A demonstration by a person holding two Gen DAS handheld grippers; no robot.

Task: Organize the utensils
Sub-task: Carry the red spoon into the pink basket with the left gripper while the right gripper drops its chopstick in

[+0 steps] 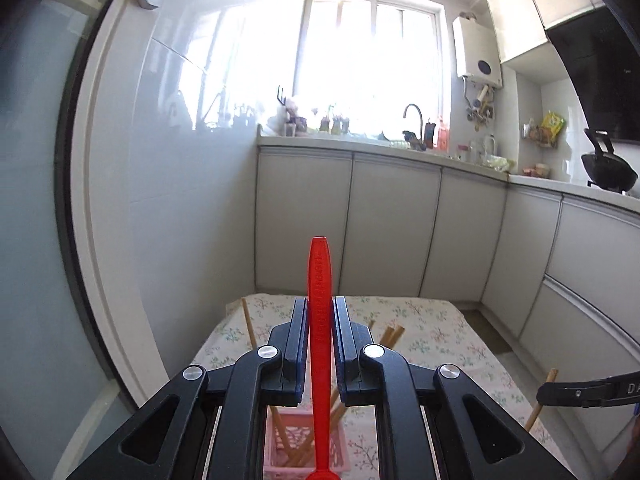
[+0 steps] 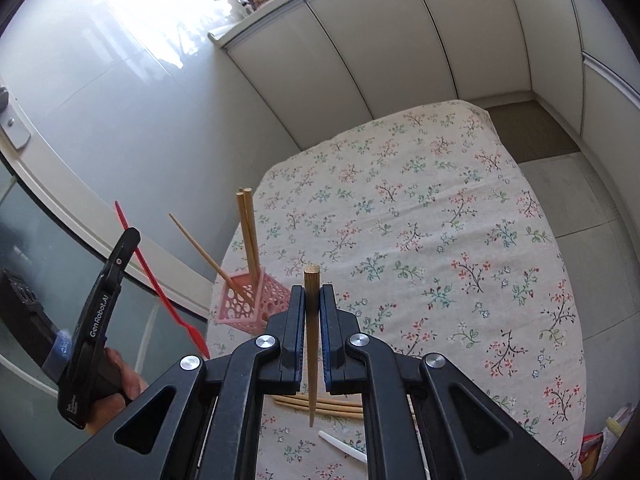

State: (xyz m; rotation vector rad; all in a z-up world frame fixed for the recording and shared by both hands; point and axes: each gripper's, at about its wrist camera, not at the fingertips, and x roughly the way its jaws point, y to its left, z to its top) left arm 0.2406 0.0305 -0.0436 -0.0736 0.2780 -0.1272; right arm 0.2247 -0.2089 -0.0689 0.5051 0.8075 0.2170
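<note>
**Both grippers loaded above the flowered counter**

Over on the left, the left hand-held gripper is clamped on a red spoon, handle pointing up. Next, the pink basket stands near the counter edge with three chopsticks leaning in it. Further right, the right hand-held gripper pinches a single wooden chopstick, and loose chopsticks lie flat below it beside a white utensil.

Black two-finger tool with blue pads, silver screws, white "GenRobot.AI" lettering along one side.
</note>
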